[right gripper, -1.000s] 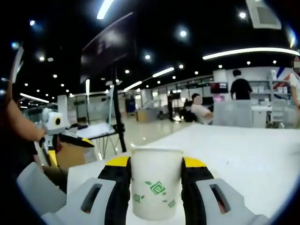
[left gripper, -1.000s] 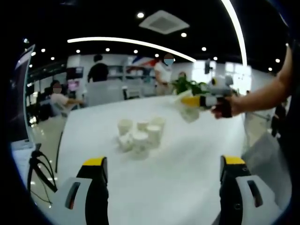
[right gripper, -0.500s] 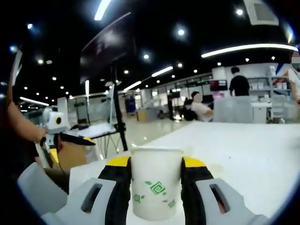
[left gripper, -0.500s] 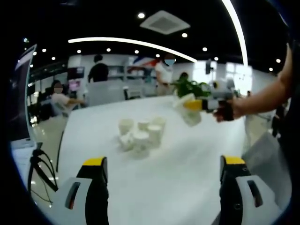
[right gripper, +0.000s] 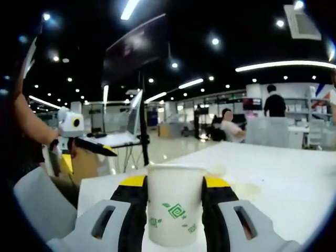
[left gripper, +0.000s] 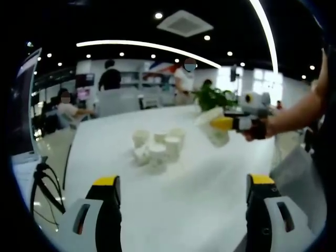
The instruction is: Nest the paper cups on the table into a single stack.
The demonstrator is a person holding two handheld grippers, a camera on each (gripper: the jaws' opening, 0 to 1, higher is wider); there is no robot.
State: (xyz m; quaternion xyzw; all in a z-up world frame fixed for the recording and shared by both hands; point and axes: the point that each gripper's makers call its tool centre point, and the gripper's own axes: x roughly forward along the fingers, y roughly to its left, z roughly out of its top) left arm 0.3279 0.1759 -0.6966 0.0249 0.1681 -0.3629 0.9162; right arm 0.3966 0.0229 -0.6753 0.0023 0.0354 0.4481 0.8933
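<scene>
Several paper cups (left gripper: 157, 149) sit clustered mid-table (left gripper: 210, 184), well apart from both grippers. Your right gripper (right gripper: 173, 210) clamps one cup (right gripper: 174, 210) between its jaws, raised above the table. Your left gripper (left gripper: 181, 210) hangs wide open, holding nothing. Squeeze harder and you could crush the cup; come down off-centre and you may topple the cluster.
</scene>
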